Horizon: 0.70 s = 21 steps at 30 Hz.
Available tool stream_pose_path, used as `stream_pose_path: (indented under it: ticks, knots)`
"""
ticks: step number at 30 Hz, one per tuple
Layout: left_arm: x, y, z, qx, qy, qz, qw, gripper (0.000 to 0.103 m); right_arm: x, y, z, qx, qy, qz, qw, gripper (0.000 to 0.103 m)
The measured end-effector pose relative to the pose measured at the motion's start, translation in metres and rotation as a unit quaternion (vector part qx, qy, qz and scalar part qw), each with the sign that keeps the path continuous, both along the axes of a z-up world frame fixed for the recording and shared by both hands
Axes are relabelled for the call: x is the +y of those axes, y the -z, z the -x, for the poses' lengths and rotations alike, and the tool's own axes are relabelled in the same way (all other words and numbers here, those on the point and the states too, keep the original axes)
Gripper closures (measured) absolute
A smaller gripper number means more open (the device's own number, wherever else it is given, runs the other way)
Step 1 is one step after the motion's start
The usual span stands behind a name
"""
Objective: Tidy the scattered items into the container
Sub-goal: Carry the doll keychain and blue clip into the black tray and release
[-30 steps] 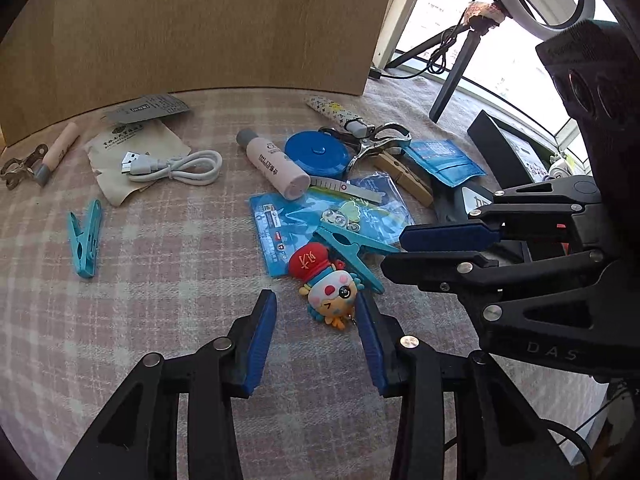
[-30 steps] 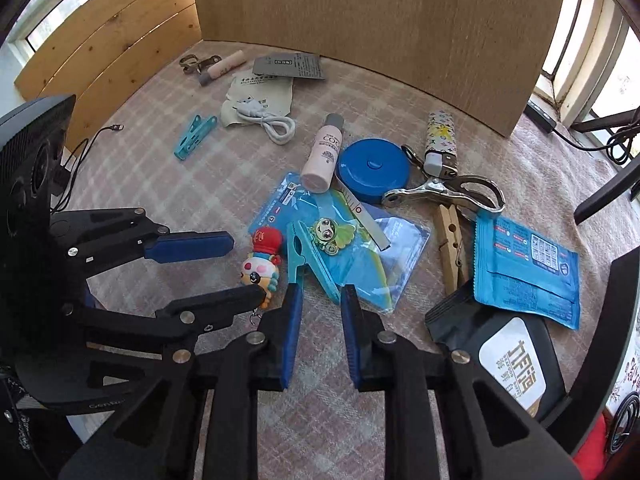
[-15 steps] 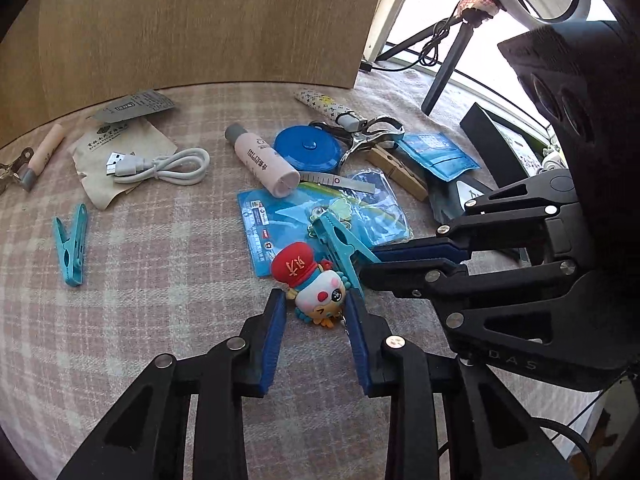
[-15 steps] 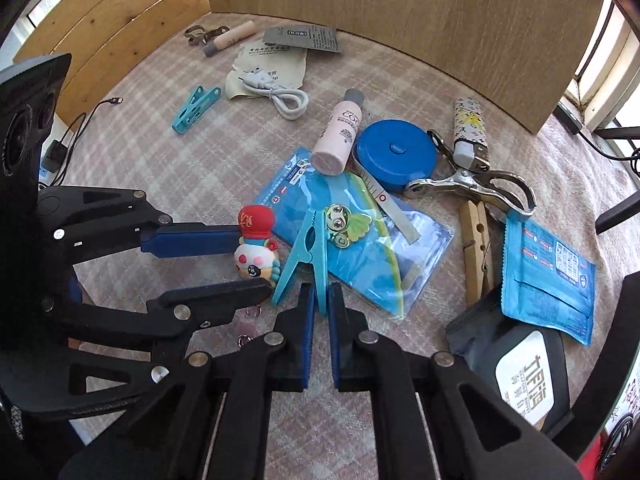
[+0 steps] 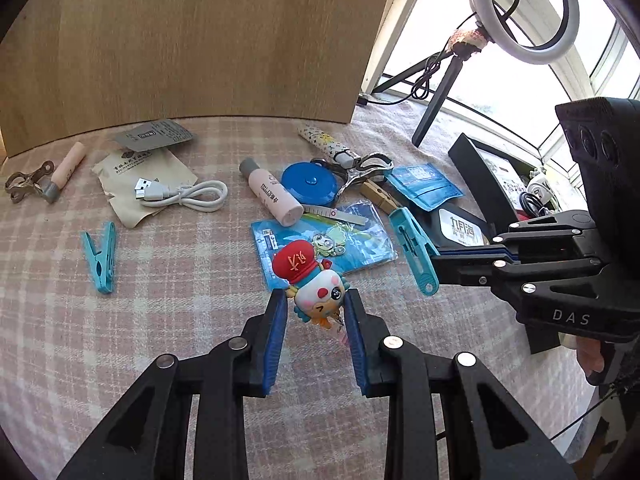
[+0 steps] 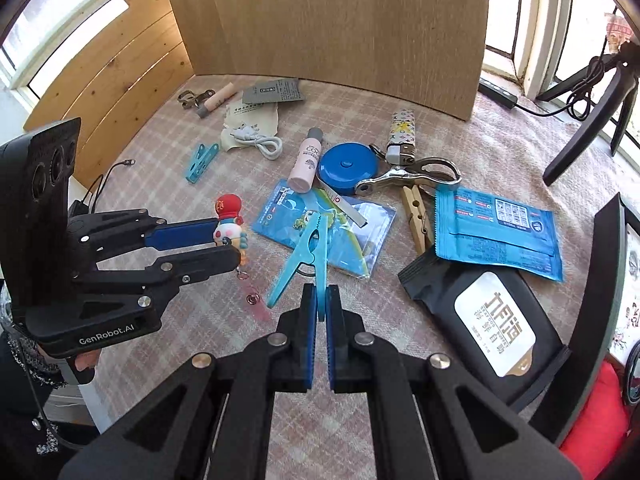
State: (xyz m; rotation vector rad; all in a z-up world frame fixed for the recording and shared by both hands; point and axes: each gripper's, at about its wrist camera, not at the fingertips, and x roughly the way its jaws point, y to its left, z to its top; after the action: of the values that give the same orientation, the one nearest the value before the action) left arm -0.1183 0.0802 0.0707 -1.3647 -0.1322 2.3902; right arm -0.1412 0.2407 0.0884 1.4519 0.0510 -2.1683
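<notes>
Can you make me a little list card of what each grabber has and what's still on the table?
left gripper: jaws closed on the red-hat toy keychain, lifted off the cloth
right gripper: jaws shut on a teal clothespin
still lying on the table: second teal clothespin, white USB cable, pink bottle, blue tape measure, wooden clothespin
container: not clearly seen

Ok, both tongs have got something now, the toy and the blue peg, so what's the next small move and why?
Probably carry both toward the black container at the right edge. The left tongs hold the cartoon keychain toy and the right tongs pinch the blue clothespin, both apparently clear of the checked cloth, so neither needs regrasping.
</notes>
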Motion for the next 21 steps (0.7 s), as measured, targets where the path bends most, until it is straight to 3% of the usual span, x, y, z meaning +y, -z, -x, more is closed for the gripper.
stream_pose_path:
  ticks: [5,10,17,21]
  knots:
    - [0.030,-0.038,-0.002,0.031,0.038,-0.013,0.9987,0.076,0.055,-0.031,-0.022,0.028,0.067,0.024,0.997,0.099]
    - [0.094,-0.063,0.005,0.049,0.108,-0.021,0.9927,0.076,0.143,-0.058,-0.053,0.057,0.162,0.013,0.985,0.099]
    - [0.201,-0.077,-0.002,0.051,0.210,-0.045,0.9753,0.076,0.279,-0.071,-0.106,0.064,0.314,-0.025,0.947,0.099]
    - [0.253,-0.076,-0.021,0.045,0.264,-0.049,0.9621,0.076,0.337,-0.069,-0.131,0.059,0.373,-0.049,0.925,0.099]
